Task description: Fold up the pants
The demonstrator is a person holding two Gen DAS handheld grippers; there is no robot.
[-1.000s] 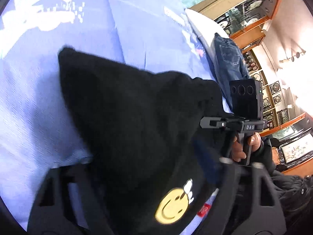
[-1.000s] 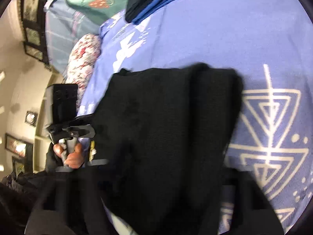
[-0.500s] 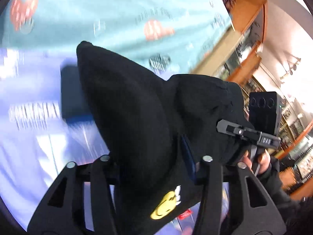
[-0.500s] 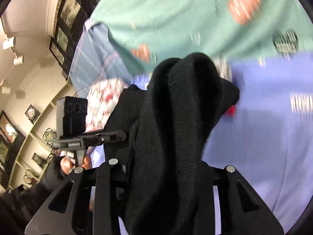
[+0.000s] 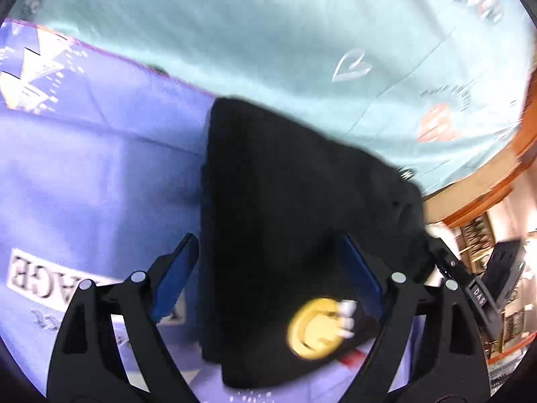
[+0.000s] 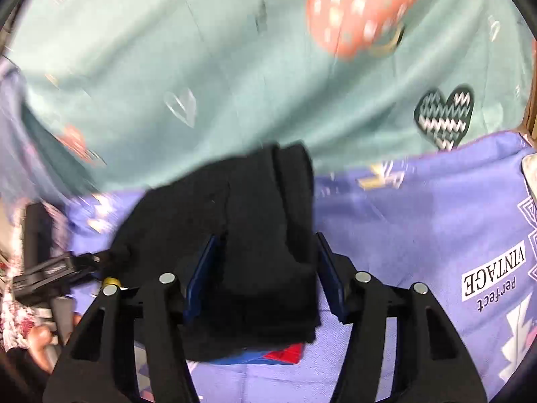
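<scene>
Pants (image 5: 288, 235), black and folded into a thick bundle, lie on the purple bedspread (image 5: 100, 174) close to its border with the teal heart-print sheet (image 5: 268, 33). Your left claw (image 5: 268, 275) stands wide open, its blue pads on either side of the bundle with a gap showing at the left pad. A yellow smiley patch (image 5: 313, 327) sits near that end of the fabric. Your right claw (image 6: 263, 268) is also spread, pads flanking the other end; whether they touch the cloth you cannot tell. Beneath that end, a blue and red garment (image 6: 268, 356) peeks out.
</scene>
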